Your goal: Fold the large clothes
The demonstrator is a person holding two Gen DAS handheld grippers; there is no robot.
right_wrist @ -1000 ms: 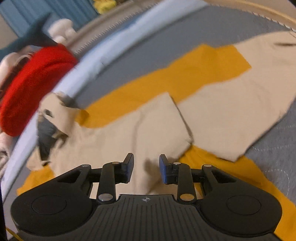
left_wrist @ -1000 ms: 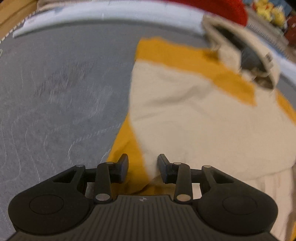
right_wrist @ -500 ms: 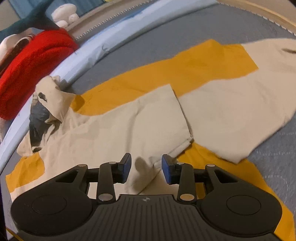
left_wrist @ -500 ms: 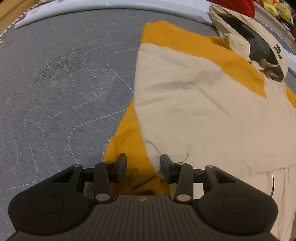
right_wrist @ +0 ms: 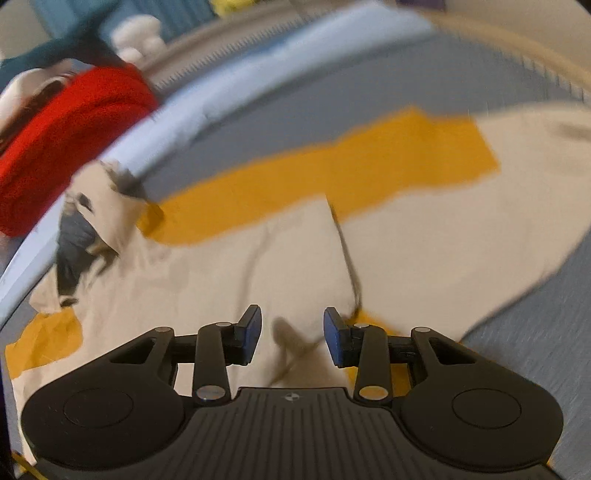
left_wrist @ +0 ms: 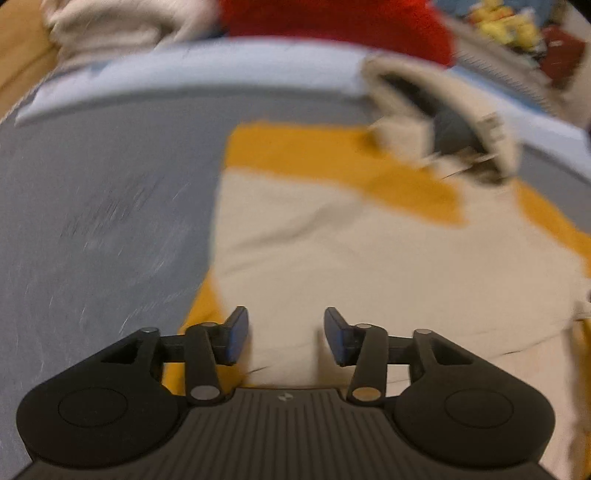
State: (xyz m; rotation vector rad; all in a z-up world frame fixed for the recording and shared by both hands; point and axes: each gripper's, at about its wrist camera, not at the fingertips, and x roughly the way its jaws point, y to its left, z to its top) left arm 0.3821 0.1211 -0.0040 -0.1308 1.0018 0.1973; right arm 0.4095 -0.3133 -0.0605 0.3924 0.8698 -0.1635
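A cream and yellow hooded garment [left_wrist: 351, 251] lies spread on the grey quilted bedcover [left_wrist: 92, 221], its hood [left_wrist: 443, 122] at the far end. My left gripper [left_wrist: 284, 325] hovers over the garment's near left edge. Its jaws are opening and nothing is between them. In the right wrist view the same garment [right_wrist: 258, 266] shows a sleeve [right_wrist: 443, 240] folded across the body, with the hood [right_wrist: 81, 236] at the left. Above the cream cloth near the sleeve's edge, my right gripper [right_wrist: 291, 325] stands open and grips nothing.
A light blue border [left_wrist: 184, 70] runs along the far side of the bedcover. Beyond it lie a red garment [left_wrist: 332, 18], a white cloth [left_wrist: 110, 26] and yellow plush toys [left_wrist: 509, 22]. Bare grey quilt stretches to the left of the garment.
My left gripper has lifted away from the yellow hem and its jaws have widened. The right gripper has opened a little and rolled slightly above the cream cloth.
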